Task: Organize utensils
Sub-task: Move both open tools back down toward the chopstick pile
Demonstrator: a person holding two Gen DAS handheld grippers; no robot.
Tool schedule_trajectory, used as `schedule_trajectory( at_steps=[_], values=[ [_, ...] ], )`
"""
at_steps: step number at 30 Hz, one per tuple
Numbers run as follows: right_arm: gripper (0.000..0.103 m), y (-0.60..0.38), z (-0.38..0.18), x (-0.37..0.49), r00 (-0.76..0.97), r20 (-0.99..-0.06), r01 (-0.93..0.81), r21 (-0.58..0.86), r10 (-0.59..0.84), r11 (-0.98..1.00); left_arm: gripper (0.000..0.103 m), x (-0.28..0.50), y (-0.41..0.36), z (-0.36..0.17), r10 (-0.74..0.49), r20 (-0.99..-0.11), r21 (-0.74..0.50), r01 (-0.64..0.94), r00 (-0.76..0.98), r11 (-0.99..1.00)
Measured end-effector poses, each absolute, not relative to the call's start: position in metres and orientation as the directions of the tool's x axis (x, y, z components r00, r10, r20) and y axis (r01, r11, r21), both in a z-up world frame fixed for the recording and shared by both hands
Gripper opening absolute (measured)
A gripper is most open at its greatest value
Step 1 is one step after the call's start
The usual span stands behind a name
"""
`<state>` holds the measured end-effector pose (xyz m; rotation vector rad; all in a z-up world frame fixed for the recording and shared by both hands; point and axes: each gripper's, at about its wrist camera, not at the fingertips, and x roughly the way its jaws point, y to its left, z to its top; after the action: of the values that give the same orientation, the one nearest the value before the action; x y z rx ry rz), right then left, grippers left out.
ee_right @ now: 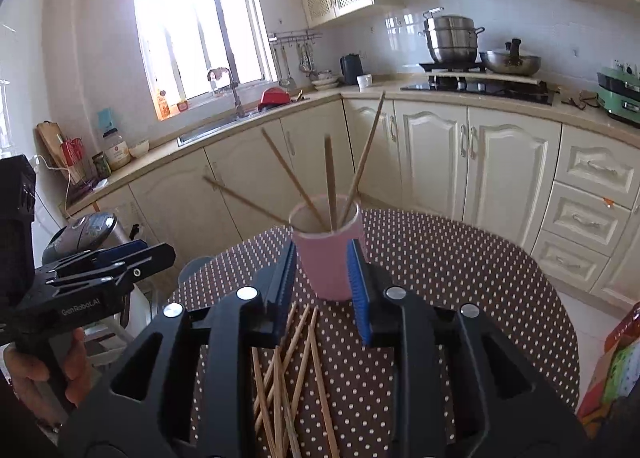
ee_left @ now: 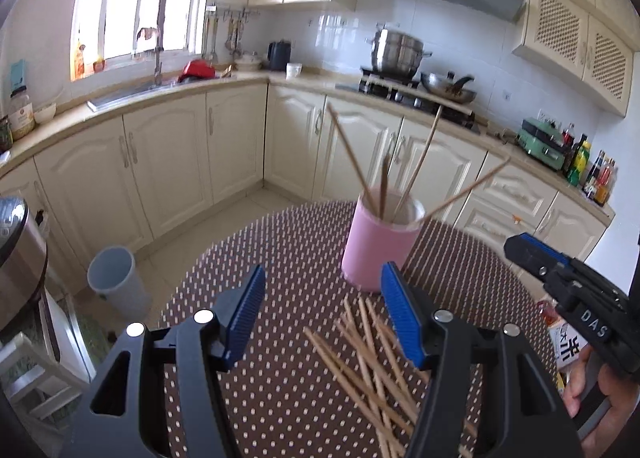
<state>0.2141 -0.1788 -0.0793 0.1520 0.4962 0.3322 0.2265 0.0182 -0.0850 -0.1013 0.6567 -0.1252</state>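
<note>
A pink cup (ee_left: 380,246) stands on the round dotted table (ee_left: 280,398) with several wooden chopsticks (ee_left: 416,174) upright in it. A loose pile of chopsticks (ee_left: 368,362) lies on the table in front of the cup. My left gripper (ee_left: 324,278) is open and empty above the pile, left of the cup. My right gripper (ee_right: 322,254) is open and empty, just before the cup (ee_right: 328,258), over the pile (ee_right: 288,378). The right gripper also shows in the left wrist view (ee_left: 532,248), and the left gripper in the right wrist view (ee_right: 132,254).
A grey bin (ee_left: 116,282) stands on the floor left of the table. A rice cooker (ee_right: 84,230) sits at the left. A colourful carton (ee_right: 616,374) is at the table's right edge. Cabinets and counter run behind.
</note>
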Motion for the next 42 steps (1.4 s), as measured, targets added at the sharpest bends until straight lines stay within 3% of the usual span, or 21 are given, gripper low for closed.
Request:
schedule_trajectory(
  at_steps=[2, 10, 19, 32, 36, 42],
  values=[
    [0.042, -0.179, -0.092, 0.213, 0.813, -0.465, -0.273, 0.228, 0.351, 0.935, 0.06, 0.23, 0.019, -0.102, -0.141, -0.653, -0.128, 0.076, 0.744, 0.989],
    [0.043, -0.173, -0.138, 0.213, 0.745, -0.554, -0.279, 0.247, 0.372, 0.928, 0.06, 0.233, 0.006, -0.172, -0.138, -0.804, -0.105, 0.09, 0.579, 0.99],
    [0.044, -0.176, -0.167, 0.217, 0.694, -0.61, -0.27, 0.271, 0.382, 0.924, 0.06, 0.24, -0.003, -0.204, -0.06, -0.846, -0.026, 0.071, 0.53, 0.997],
    [0.044, -0.168, -0.187, 0.233, 0.639, -0.662, -0.294, 0.261, 0.392, 0.92, 0.06, 0.278, -0.007, -0.208, -0.082, -0.88, -0.078, 0.029, 0.467, 0.997],
    [0.044, -0.164, -0.191, 0.237, 0.621, -0.679, -0.305, 0.251, 0.392, 0.918, 0.059, 0.281, -0.02, -0.212, -0.015, -0.887, 0.011, 0.054, 0.462, 0.998],
    [0.044, -0.149, -0.196, 0.245, 0.59, -0.712, -0.344, 0.204, 0.381, 0.916, 0.036, 0.29, -0.018, -0.21, -0.023, -0.883, -0.006, 0.038, 0.469, 0.999]
  ],
)
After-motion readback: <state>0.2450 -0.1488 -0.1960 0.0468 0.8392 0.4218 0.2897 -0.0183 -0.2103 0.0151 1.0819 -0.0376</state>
